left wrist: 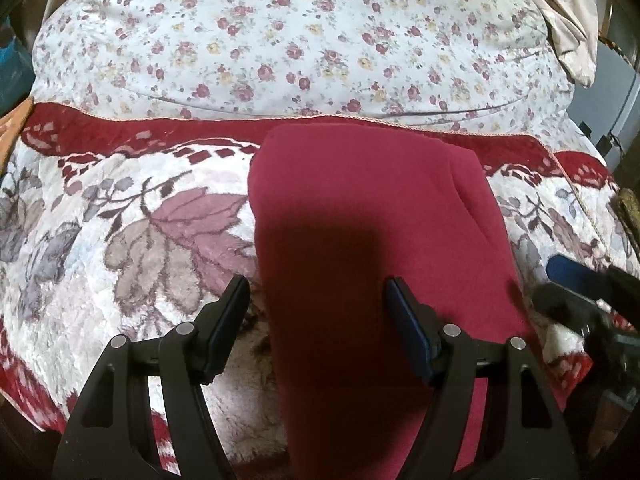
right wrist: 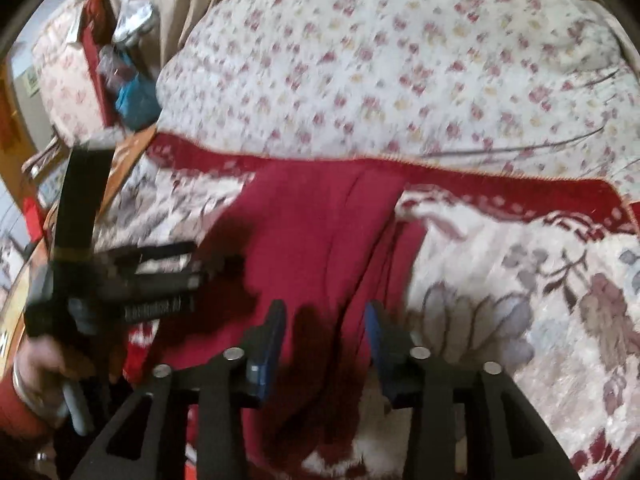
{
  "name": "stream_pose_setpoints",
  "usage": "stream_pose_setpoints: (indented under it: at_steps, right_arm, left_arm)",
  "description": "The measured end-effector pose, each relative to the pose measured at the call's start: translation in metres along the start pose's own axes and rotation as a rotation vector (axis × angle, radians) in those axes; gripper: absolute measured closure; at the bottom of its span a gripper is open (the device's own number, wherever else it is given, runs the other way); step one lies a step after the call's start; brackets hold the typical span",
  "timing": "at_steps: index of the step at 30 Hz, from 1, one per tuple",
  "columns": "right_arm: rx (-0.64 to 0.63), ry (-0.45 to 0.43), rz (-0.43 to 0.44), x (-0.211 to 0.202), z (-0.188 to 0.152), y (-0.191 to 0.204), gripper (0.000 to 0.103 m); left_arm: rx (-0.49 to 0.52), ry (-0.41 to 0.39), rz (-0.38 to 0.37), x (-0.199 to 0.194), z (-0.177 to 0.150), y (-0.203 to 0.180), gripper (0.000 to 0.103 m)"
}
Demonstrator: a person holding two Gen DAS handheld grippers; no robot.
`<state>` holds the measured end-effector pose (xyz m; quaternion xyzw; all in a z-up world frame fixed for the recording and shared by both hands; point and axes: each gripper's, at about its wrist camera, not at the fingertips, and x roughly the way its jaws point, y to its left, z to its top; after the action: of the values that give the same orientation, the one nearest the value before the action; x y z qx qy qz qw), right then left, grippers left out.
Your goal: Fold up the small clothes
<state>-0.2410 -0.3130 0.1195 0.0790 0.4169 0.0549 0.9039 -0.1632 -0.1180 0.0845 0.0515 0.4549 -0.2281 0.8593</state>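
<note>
A dark red garment (left wrist: 360, 208) lies in a long folded strip on the plush flowered blanket (left wrist: 120, 240). My left gripper (left wrist: 316, 284) hangs open just above its near part, with the garment's left edge under the gap and nothing pinched. My right gripper (right wrist: 325, 308) hovers over the same garment (right wrist: 312, 216); its blue pads stand apart and the cloth lies below them, not pressed. In the left wrist view the right gripper (left wrist: 556, 286) shows blurred at the garment's right edge. In the right wrist view a hand (right wrist: 36, 368) holds the left gripper (right wrist: 196, 276) at the left.
Behind the blanket's red border rises a white quilt with small roses (left wrist: 300, 40). A beige cloth (left wrist: 568, 20) hangs at the far right. Clutter, including a blue item (right wrist: 134, 100), stands beyond the bed's left side. The bed drops off at the right edge.
</note>
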Motion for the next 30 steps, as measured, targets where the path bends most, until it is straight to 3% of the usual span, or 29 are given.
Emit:
stream_pose_setpoints:
  at_steps: [8,17,30]
  right_arm:
    - [0.008,0.004,-0.059,0.036,0.021,0.008,0.063]
    - [0.023,0.035,-0.122,0.059,0.015,-0.008,0.062]
    - [0.159,0.003,-0.002,0.054,0.019,-0.022,0.059]
  left_arm:
    - [0.000,-0.029,0.041,-0.009,-0.001,0.007,0.032]
    - [-0.005,-0.031,0.032,-0.010,0.000,0.011,0.032]
    - [-0.011,-0.014,0.020,-0.002,0.000,0.010,0.032]
